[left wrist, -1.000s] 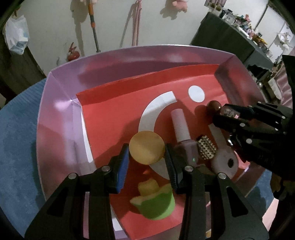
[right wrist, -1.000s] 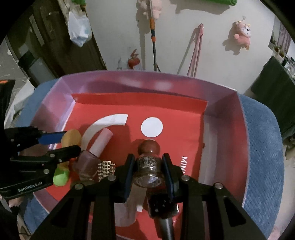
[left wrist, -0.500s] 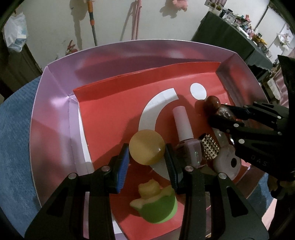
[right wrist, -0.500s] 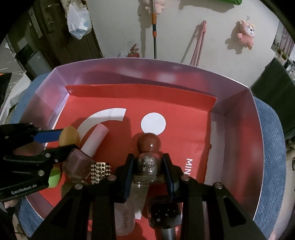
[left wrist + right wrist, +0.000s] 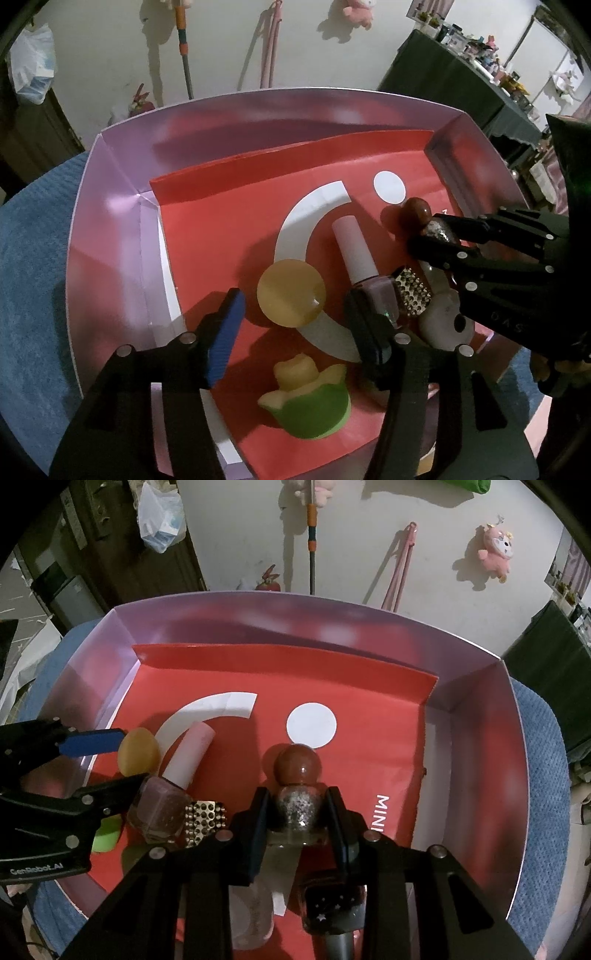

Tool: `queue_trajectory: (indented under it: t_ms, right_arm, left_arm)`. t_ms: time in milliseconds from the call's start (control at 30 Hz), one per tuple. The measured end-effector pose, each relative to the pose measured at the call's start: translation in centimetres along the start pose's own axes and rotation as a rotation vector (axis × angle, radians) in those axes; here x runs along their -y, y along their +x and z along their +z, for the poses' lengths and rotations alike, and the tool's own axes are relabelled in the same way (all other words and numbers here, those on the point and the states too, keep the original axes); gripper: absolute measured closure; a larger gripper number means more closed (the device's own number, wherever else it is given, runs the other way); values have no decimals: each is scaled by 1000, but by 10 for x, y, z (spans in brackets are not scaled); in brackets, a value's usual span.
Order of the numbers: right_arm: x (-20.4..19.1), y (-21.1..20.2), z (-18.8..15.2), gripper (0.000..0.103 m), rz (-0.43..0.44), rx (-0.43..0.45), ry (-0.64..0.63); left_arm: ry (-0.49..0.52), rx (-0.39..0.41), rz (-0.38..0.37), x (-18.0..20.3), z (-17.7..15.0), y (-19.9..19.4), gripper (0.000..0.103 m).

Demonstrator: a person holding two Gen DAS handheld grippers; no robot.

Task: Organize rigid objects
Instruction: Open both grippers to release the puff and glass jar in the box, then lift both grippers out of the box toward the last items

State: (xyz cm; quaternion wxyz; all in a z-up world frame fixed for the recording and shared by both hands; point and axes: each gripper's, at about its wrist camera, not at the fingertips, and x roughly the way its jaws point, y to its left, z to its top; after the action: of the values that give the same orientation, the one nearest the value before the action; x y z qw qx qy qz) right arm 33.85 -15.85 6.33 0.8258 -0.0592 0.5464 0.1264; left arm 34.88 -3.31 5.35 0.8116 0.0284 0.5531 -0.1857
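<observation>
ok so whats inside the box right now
Inside the box: yellow ball, pink polish bottle, glitter bottle in the right claw, green toy. Other bottles are partly covered by claws.

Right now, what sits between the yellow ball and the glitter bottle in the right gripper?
The pink nail polish bottle lies between the yellow ball and the glitter bottle held by the right gripper; the studded gold piece sits nearer. Clearest in the right wrist view.

The far half of the red floor (image 5: 354, 686) of the box (image 5: 476, 760) is left free for passing. The near part is blocked by the yellow ball (image 5: 291, 292), the pink-capped bottle (image 5: 360, 254) and the studded block (image 5: 413, 291), crowded together.
</observation>
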Motion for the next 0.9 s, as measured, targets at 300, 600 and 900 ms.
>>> queue_trajectory:
  t_ms: [300,600,900]
  right_arm:
    - [2,-9,-3,58,-10,24,-3]
    - [5,-27,-9,55,-19,53,2]
    - [8,-76,-24,42,-28,140,-4]
  left_arm:
    - [2,9,7,7,2,-6,46]
    - [-11,36,-9,11,-2,-21,39]
    - [-30,131,-50,20,-20,-69,33]
